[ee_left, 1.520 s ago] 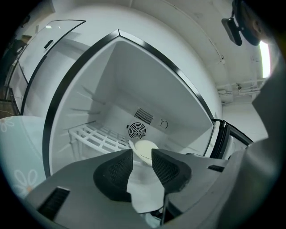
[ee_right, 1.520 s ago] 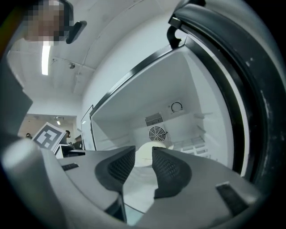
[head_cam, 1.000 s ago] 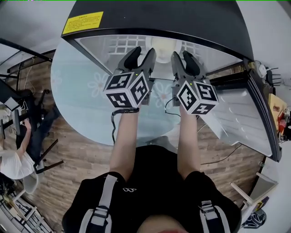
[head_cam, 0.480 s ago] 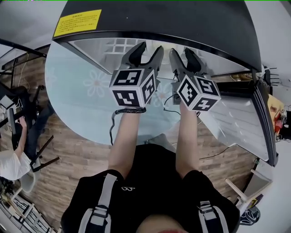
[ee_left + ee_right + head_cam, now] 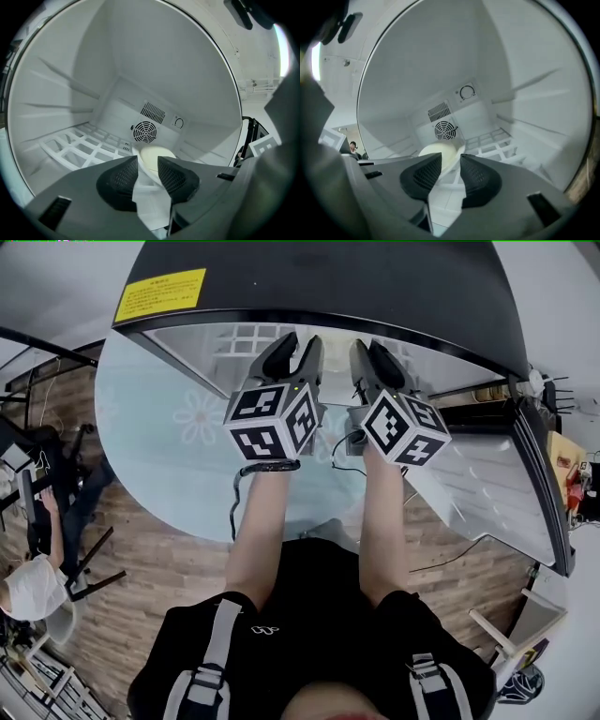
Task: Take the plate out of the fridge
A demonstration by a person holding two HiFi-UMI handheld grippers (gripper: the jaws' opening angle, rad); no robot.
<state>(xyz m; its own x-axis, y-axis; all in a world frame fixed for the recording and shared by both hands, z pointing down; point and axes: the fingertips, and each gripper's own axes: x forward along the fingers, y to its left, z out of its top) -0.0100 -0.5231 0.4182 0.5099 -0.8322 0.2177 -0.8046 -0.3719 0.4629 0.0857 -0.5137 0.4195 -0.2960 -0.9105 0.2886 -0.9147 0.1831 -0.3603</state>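
While the left gripper (image 5: 147, 160) and right gripper (image 5: 451, 157) are closing their fingers (image 5: 117, 180), each pair is straddling the plate (image 5: 157, 153) at its near rim, left and right sides, apparently not pinching yet.

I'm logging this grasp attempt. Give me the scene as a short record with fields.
Fridge: open, white inside, round fan grille on the back wall
Plate: cream, lying on the white grid shelf below the grille
Left gripper: reaching into the fridge, jaws just closing, apart with the plate's rim between them, pads not visibly pressing
Right gripper: reaching in beside it, jaws just closing, apart with the plate's edge between the tips
Stage: plate not yet lifted out
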